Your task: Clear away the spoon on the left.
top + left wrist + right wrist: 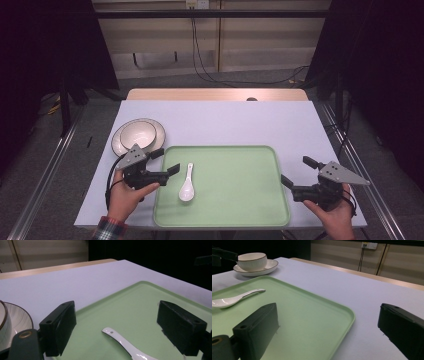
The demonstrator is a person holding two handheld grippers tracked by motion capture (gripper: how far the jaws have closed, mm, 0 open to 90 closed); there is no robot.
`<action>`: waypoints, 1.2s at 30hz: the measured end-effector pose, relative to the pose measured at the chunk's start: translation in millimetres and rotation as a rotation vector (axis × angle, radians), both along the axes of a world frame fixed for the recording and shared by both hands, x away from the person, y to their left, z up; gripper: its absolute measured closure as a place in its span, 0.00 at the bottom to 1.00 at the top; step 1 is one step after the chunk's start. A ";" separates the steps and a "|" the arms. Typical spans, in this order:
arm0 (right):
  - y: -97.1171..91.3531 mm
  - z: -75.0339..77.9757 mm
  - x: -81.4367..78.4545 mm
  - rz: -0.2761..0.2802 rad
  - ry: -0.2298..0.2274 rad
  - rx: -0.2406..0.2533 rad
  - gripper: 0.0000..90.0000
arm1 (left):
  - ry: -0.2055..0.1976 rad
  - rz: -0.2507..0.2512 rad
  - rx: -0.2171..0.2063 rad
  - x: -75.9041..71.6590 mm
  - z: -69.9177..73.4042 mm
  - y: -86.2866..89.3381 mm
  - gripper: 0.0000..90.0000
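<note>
**White Soup Spoon Lay Free on the Green Tray, Both Grippers Released**

Nearest the person, the left gripper (169,161) hung just over the tray's left edge with its jaws spread wide and nothing between them. The white ceramic spoon (187,186) lay just beyond and below those jaws, flat on the green tray (240,210), in its left part, bowl toward the person and handle pointing away. In the left gripper view the handle tip, with its small hole, showed between the two black jaws but clear of both.

At the tray's right edge, the right gripper (294,174) stood apart from the spoon, its jaws likewise open and empty, straddling the tray's rim.

The spoon looked light, stiff and glazed, so probably slippery under hard pads and likely to chip if dropped or knocked against the tray. The slim, straight run of the handle seemed the best place to pinch it, jaws closing across its width; the rounded bowl would likely squirt out of a grip. Lying low on the tray, it would call for a shallow approach.

Farther off, left of the tray on the pale tablecloth (225,120), a white bowl (137,134) sat on a saucer (120,146), untouched.
</note>
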State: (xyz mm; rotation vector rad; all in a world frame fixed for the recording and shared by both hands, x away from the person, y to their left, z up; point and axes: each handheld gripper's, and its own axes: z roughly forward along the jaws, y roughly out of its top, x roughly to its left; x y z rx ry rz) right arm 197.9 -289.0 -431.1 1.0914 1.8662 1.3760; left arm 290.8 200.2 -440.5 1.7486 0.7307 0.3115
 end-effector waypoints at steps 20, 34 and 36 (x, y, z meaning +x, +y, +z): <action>-4.9 -3.2 1.2 0.006 0.019 0.009 0.03 | -0.028 0.024 -0.012 -0.4 6.5 22.1 0.16; -7.6 -8.7 6.7 0.012 0.050 0.020 0.03 | -0.035 0.063 -0.046 -4.9 8.9 39.8 0.15; -7.2 -9.6 8.0 0.016 0.056 0.021 0.02 | -0.032 0.070 -0.046 -5.9 8.4 41.5 0.15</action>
